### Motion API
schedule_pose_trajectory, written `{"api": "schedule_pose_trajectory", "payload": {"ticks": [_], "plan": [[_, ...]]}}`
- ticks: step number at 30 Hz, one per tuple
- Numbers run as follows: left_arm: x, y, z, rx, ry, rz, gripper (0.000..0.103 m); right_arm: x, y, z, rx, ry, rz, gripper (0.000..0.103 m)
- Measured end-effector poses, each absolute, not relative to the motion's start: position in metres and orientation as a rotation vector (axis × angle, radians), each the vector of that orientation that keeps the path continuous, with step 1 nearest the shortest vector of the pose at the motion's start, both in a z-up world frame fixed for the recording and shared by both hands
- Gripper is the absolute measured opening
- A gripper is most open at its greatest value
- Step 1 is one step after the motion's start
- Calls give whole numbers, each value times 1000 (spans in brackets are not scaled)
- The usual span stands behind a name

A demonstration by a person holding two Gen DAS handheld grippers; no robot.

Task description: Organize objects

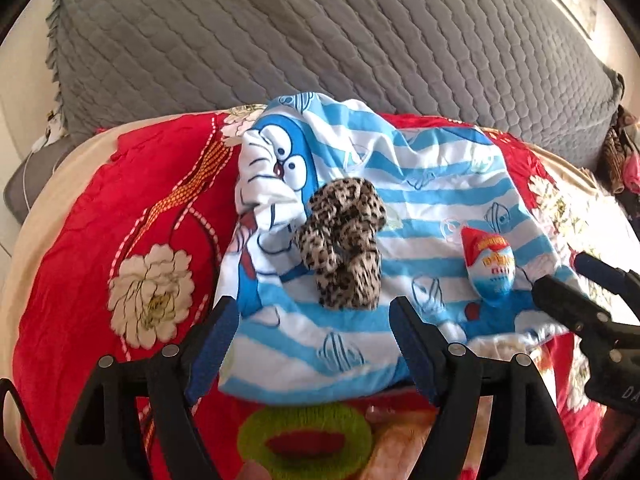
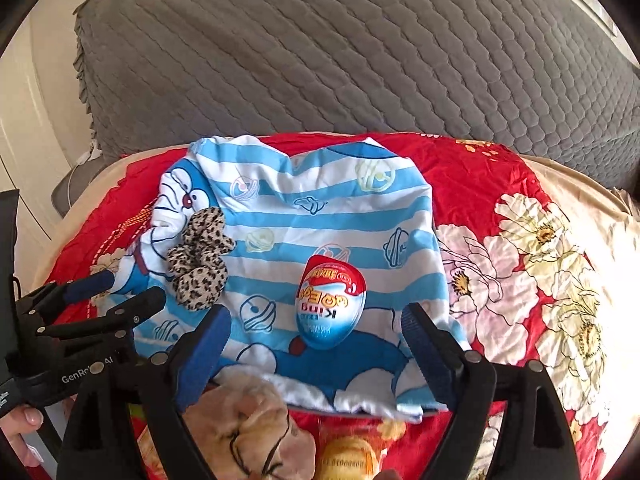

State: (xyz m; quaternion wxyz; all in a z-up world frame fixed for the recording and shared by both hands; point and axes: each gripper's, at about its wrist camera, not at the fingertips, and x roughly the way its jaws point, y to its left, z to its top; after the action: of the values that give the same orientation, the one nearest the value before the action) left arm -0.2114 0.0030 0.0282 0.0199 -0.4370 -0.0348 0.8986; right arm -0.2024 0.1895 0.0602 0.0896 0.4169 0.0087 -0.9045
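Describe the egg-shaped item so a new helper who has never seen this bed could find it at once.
On the red floral bedspread lies a blue-and-white striped cartoon cloth. The egg rests on the cloth's near half, just ahead of the open right gripper. Unlike the fuzzy leopard-print scrunchie beside it, it is smooth and glossy, red on top and blue below.

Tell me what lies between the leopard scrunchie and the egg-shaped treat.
Only bare striped cartoon cloth lies between the leopard scrunchie and the egg-shaped treat; nothing else sits there. The right wrist view shows it best.
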Motion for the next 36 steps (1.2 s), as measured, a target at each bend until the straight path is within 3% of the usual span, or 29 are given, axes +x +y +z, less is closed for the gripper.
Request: {"api": "schedule_pose_trajectory", "payload": {"ticks": [7,36], "plan": [[-184,0,43,-1314,-177,2778,79,-169,186,74,1187,49,-2688,87],[-100,2,86,-1248,-87,2797,80,-88,190,107,1143,4,-2729,90]]}}
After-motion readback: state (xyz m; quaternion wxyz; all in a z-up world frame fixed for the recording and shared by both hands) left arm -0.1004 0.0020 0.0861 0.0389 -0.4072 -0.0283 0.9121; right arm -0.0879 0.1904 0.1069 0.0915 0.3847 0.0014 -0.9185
